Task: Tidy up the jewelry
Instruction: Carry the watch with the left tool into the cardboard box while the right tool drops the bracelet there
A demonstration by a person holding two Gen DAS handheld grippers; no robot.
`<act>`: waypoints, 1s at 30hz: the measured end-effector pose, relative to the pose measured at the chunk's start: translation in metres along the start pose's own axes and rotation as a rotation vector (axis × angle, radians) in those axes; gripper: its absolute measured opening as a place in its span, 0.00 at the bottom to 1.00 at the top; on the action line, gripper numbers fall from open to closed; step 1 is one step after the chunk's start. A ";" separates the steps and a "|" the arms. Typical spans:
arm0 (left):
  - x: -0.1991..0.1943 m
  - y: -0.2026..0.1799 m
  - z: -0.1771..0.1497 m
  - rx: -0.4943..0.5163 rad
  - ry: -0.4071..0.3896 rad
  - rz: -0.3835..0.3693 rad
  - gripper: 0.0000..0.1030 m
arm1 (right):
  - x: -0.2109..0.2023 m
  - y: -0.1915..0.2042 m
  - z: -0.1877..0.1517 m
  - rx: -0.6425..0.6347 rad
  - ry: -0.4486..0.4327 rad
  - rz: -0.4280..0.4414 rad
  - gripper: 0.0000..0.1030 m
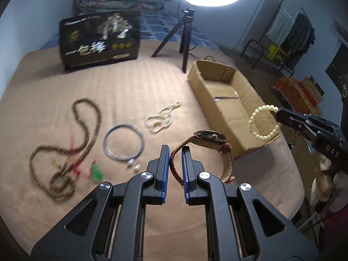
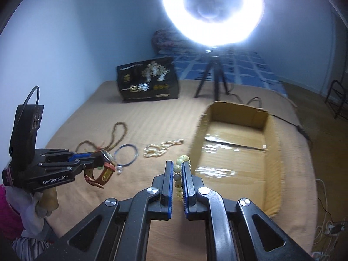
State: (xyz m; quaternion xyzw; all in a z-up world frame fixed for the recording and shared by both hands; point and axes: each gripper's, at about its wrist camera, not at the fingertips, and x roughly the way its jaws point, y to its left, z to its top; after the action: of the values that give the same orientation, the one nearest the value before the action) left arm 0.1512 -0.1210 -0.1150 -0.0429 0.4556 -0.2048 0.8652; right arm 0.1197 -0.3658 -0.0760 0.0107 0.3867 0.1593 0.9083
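Note:
My left gripper [image 1: 175, 150] is shut on the red strap of a wristwatch [image 1: 209, 137] and holds it above the tan bedspread; it also shows in the right wrist view [image 2: 99, 161] with the watch [image 2: 107, 163]. My right gripper [image 2: 178, 167] is shut on a pale bead bracelet [image 2: 178, 174], held above the near left corner of the open cardboard box [image 2: 269, 174]. In the left wrist view the right gripper [image 1: 279, 112] holds the bracelet [image 1: 264, 122] over the box [image 1: 208, 91].
On the bedspread lie a long brown bead necklace [image 1: 87, 126], a grey-blue hoop necklace [image 1: 124, 141] and a white pearl strand [image 1: 162, 119]. A black printed bag [image 1: 100, 39] and a tripod [image 1: 184, 37] with a ring light stand behind.

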 end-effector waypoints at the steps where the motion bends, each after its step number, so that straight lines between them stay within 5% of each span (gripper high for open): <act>1: 0.004 -0.005 0.005 0.006 -0.001 -0.005 0.09 | -0.001 -0.007 0.000 0.006 -0.002 -0.013 0.05; 16: 0.069 -0.075 0.058 0.099 0.008 -0.037 0.09 | 0.011 -0.058 -0.005 0.038 0.015 -0.095 0.05; 30: 0.106 -0.091 0.060 0.113 0.060 -0.021 0.09 | 0.024 -0.078 -0.012 0.058 0.038 -0.114 0.05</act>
State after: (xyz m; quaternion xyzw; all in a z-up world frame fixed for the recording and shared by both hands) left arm 0.2242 -0.2529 -0.1378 0.0073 0.4687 -0.2401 0.8501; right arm 0.1487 -0.4342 -0.1122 0.0120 0.4083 0.0964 0.9077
